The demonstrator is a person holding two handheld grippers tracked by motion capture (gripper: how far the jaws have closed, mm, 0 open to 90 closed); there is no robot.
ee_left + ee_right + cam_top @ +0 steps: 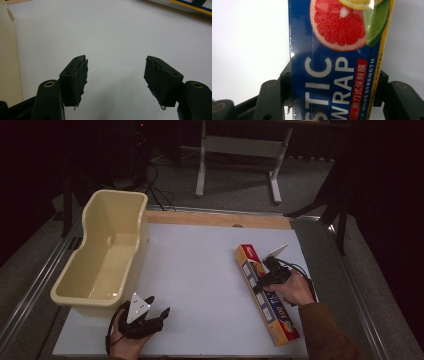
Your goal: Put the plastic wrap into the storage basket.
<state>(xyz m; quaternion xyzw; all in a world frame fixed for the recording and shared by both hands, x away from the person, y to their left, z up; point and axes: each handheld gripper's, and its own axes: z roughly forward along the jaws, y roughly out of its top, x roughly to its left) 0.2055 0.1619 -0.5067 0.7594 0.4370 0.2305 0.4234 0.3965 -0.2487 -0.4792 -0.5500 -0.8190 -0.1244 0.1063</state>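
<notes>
Wrap box (332, 75) cut off top & bottom (hides jaw pads).

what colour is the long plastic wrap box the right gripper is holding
The long cardboard plastic wrap box is mainly dark blue with white lettering and citrus slices, clearest in the right gripper view.

The left gripper (155, 312) sits at the lower left of the high view, its jaws spread wide with nothing between them (grey plate on top). The right gripper (267, 270), at centre right, is clamped tight, the right hand (295, 290) wrapped behind it, sleeve trailing toward the bottom edge.
</notes>
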